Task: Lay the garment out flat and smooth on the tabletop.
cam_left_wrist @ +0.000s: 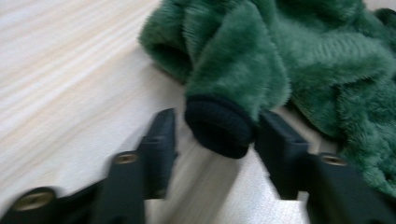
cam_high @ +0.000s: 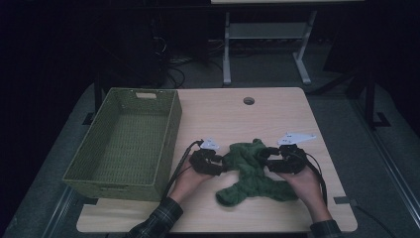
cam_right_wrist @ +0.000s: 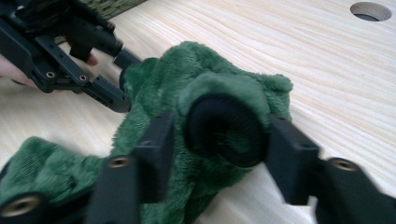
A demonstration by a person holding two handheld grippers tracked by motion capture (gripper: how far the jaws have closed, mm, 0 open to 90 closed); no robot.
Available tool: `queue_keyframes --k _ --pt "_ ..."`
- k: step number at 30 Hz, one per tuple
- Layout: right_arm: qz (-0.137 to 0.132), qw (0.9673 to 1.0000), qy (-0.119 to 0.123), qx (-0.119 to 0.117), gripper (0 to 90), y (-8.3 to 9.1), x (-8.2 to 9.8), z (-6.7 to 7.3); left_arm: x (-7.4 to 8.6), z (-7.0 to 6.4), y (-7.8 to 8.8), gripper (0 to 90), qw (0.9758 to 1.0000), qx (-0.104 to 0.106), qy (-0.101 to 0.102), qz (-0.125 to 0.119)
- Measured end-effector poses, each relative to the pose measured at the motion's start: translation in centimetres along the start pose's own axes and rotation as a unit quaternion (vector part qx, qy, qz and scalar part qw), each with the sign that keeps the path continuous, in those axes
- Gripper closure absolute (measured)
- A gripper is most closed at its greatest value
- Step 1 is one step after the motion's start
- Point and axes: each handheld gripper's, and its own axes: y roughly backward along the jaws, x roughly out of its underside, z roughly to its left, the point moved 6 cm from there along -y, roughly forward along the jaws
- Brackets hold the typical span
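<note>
Green fleece garment lay crumpled; left gripper and right gripper each straddled black cuff, jaws apart; best clamped squarely on cuffs, then spread toward 9 and 3 o'clock

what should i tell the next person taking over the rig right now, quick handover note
Left gripper: jaws apart around a black cuff of the green fleece garment; one jaw touches it, the other stands off. No grip.
Right gripper: jaws either side of the other black cuff, not clearly pressing.
Things: the garment lies crumpled on the table, between the two grippers. The green woven basket sits at the table's left edge, nothing visible inside.
Done: both grippers lined up on the cuffs.
Left: probably close on both cuffs, then spread or fold the garment; the basket looks like its likely destination.
</note>
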Motion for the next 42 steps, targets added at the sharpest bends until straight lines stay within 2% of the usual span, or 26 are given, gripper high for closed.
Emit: queue_keyframes --k 1,2,3,5,6,10,12,14,15,17,21,24,27,30,32,35,37,39,42 --pt "0.001 1.0 -0.001 0.0 58.1 -0.2 0.0 -0.1 0.0 0.0 -0.1 59.7 1.0 0.003 -0.005 0.004" --pt "0.001 1.0 -0.001 0.0 58.1 -0.2 0.0 -0.1 -0.1 0.0 -0.2 59.7 1.0 0.005 -0.005 0.004" --pt "0.002 1.0 0.003 -0.003 70.7 -0.3 0.1 -0.4 -0.3 -0.1 -0.1 71.9 0.9999 0.01 -0.007 0.0" --pt "-0.003 1.0 0.0 -0.006 80.2 -0.1 0.1 -0.4 -0.7 -0.2 0.1 78.1 0.9999 0.004 -0.015 0.0" --pt "-0.003 1.0 0.0 -0.006 80.2 -0.1 0.1 -0.4 -0.7 -0.2 0.1 79.5 0.9999 0.004 -0.015 0.0" --pt "-0.014 0.9998 0.015 0.002 83.9 1.8 0.1 -1.6 -1.7 -0.1 1.4 81.0 0.9995 -0.01 -0.022 -0.019" --pt "-0.012 0.9999 0.009 0.006 84.4 2.5 0.3 -2.5 -2.2 0.1 2.2 81.1 0.999 -0.017 -0.022 -0.034" --pt "-0.014 0.9998 0.007 0.008 84.7 3.1 0.5 -3.4 -2.4 0.1 2.5 81.3 0.9988 -0.021 -0.023 -0.038" --pt "-0.012 0.9999 0.006 0.009 84.9 3.2 0.8 -3.8 -2.9 0.0 2.9 81.4 0.9982 -0.024 -0.032 -0.045" --pt "-0.001 0.9999 0.001 0.011 85.0 3.1 1.4 -4.7 -3.0 -0.3 2.7 81.5 0.9979 -0.028 -0.04 -0.043" --pt "0.039 0.9988 -0.028 0.0 85.2 1.4 3.8 -6.3 -2.5 -0.5 1.1 81.5 0.9984 -0.029 -0.047 -0.014" --pt "0.068 0.9966 -0.047 -0.007 85.2 0.4 5.3 -6.9 -1.9 -0.2 -0.2 81.6 0.9989 -0.024 -0.041 0.004" --pt "0.072 0.9955 -0.061 -0.012 85.3 0.2 5.7 -7.0 -1.4 -0.2 -0.8 81.5 0.999 -0.019 -0.037 0.016" --pt "0.082 0.9946 -0.063 -0.012 85.0 0.1 6.2 -7.1 -1.4 -0.1 -0.8 80.8 0.9991 -0.018 -0.035 0.014" --pt "0.081 0.9946 -0.063 -0.014 82.7 0.1 6.2 -7.0 -1.5 -0.2 -0.8 77.2 0.9992 -0.015 -0.034 0.013" --pt "0.074 0.9952 -0.062 -0.017 67.7 0.6 5.8 -6.9 -2.1 -0.5 0.2 67.8 0.9994 -0.012 -0.033 -0.001" --pt "0.068 0.9953 -0.065 -0.021 61.8 1.1 5.5 -6.8 -2.8 -0.6 1.2 62.7 0.9992 -0.013 -0.035 -0.012" --pt "0.052 0.9963 -0.064 -0.022 59.7 2.0 4.8 -6.9 -3.6 -0.6 2.3 58.4 0.9989 -0.011 -0.034 -0.029" --pt "0.028 0.9977 -0.057 -0.022 59.5 2.9 3.6 -7.0 -4.7 -0.3 3.3 57.1 0.9984 -0.017 -0.032 -0.042"
